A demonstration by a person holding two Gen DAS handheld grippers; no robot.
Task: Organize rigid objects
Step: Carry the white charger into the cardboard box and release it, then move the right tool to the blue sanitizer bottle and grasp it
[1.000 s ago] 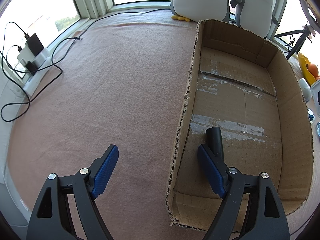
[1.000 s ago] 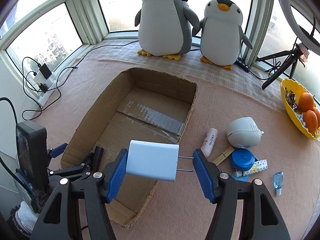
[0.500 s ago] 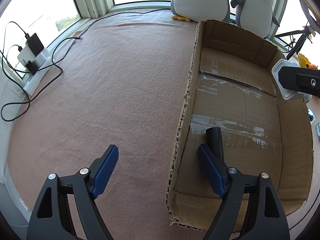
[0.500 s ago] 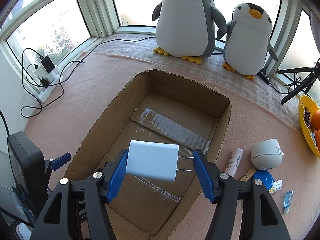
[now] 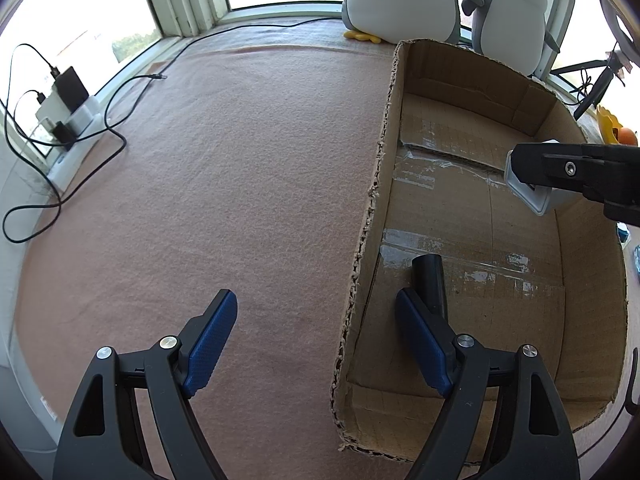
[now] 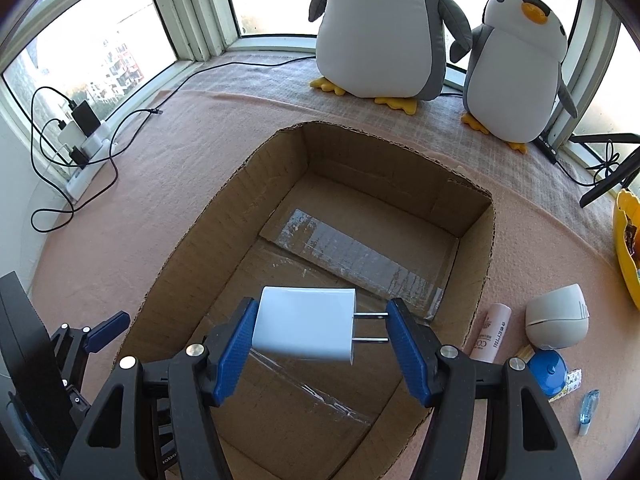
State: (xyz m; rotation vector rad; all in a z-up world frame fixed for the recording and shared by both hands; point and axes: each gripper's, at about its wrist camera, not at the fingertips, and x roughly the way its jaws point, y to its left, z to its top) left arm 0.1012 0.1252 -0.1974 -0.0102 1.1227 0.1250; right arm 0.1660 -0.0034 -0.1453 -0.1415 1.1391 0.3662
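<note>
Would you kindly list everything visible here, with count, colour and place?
Charger plug: one, white, held over box.
Cardboard box: one, brown, centre, open.
Black tube: one, on box floor.
Plush penguins: two, grey-white, by window.
Pink tube: one, right of box.
Grey dome gadget: one, right.
Blue round lid: one, right.
Yellow bowl: one, far right.
Power strip: one, white, left.
Left gripper: blue pads, straddling box wall.
Right gripper: blue pads, clamping plug.
</note>
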